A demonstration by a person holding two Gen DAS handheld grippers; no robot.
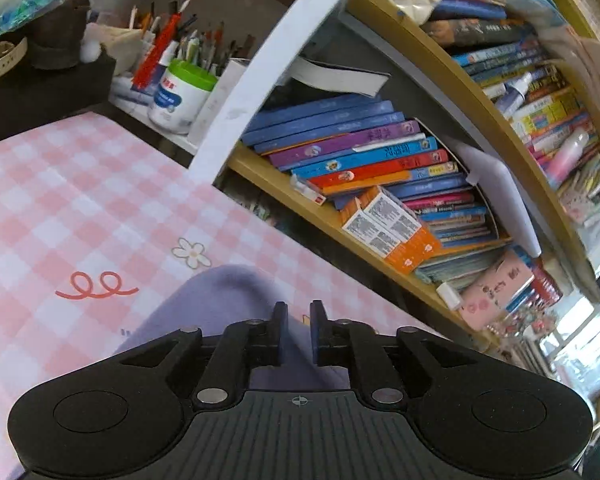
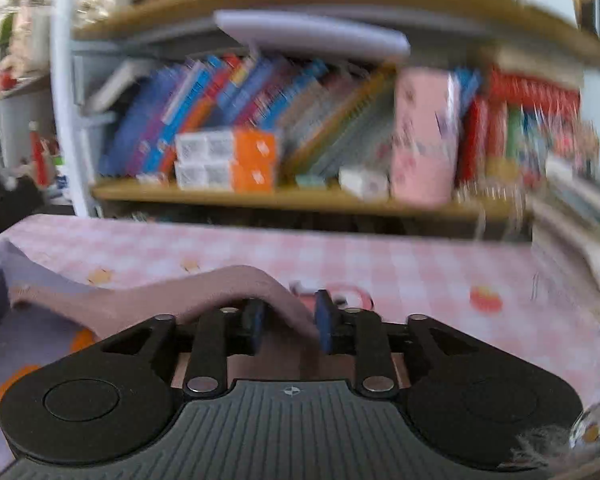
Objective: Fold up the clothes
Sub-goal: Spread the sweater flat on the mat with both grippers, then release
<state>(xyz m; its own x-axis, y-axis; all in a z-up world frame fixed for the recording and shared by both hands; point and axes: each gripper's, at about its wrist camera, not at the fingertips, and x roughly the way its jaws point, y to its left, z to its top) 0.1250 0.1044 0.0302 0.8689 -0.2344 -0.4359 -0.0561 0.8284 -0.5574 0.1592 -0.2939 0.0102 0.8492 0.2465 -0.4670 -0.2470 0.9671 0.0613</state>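
A lavender garment [image 1: 228,300] lies on the pink checked table cover [image 1: 80,208]. My left gripper [image 1: 299,334] is closed to a narrow gap on a fold of it, lifted a little off the table. In the right wrist view the same garment shows its lavender face with orange print [image 2: 32,344] and a pinkish band [image 2: 172,296] along its edge. My right gripper [image 2: 290,326] holds that pinkish edge between its blue pads [image 2: 324,320], with cloth bunched in the gap. The right view is blurred.
A bookshelf [image 1: 380,168] packed with books runs along the table's far side, with a white frame post [image 1: 260,72]. A pen holder and a white jar [image 1: 180,96] stand at the far left. Orange boxes [image 2: 228,160] and a pink box [image 2: 424,136] sit on the shelf.
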